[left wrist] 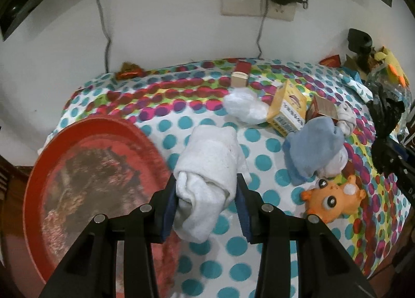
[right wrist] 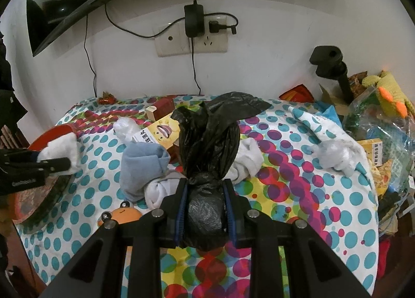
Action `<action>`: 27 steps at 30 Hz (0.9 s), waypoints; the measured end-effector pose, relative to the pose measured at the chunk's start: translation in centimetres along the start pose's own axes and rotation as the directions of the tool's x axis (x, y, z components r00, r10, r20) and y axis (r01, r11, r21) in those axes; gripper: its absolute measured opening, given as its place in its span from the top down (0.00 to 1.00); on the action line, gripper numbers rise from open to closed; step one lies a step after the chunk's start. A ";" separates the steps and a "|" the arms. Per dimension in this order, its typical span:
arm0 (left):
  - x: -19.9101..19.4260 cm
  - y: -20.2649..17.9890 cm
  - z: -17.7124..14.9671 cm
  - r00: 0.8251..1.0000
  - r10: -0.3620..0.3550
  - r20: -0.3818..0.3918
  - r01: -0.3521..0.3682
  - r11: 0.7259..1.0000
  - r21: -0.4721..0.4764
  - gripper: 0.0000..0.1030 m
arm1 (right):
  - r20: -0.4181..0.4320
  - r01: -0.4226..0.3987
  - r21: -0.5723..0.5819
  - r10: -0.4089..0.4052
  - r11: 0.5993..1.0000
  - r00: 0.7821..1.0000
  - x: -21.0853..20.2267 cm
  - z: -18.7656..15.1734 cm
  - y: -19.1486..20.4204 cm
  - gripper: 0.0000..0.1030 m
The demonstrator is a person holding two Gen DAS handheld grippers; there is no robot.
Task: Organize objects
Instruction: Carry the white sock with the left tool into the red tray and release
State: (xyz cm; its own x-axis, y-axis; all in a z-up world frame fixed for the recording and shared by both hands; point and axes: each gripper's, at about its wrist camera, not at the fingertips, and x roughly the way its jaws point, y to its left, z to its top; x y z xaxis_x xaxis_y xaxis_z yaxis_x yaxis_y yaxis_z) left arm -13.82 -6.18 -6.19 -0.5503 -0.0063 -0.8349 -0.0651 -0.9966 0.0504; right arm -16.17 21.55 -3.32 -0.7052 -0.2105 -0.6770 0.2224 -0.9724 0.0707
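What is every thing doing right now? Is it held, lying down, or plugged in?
Left gripper: shut on white rolled towel, lifted.
Right gripper: shut on black plastic bag.
Red tray: lying empty.
Blue sock: lying loose.
Yellow box: tipped over.
Orange toy: lying down.
Black adapter: plugged in.

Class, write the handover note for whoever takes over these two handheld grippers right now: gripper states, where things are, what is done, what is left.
Left gripper: shut on the white rolled towel, lifted beside the red tray.
Right gripper: shut on the black bag, above the dotted cloth.
Done: nothing visibly sorted; the tray looks empty.
Left on the cloth: blue sock, orange toy, yellow box, white plastic wad, small red box.
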 end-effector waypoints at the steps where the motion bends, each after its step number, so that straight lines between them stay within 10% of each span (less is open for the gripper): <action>1: -0.3 0.6 -0.2 1.000 0.006 0.002 -0.006 1.000 -0.007 0.63 | 0.001 0.002 0.001 -0.002 1.000 1.000 -0.2 0.0 0.0 0.74; 27: -1.7 19.5 -7.5 0.973 0.216 -0.082 -0.231 0.928 -0.292 0.63 | 0.032 0.011 -0.034 -0.010 0.999 0.999 -3.3 0.5 4.4 0.74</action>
State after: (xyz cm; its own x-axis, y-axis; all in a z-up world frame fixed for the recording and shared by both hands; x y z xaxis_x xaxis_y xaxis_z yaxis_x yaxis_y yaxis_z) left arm -7.95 -26.27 -7.90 -0.4810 -0.2279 -0.8466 0.3098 -0.9475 0.0790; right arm -13.25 17.90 -0.40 -0.7284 -0.2041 -0.6541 0.2378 -0.9706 0.0380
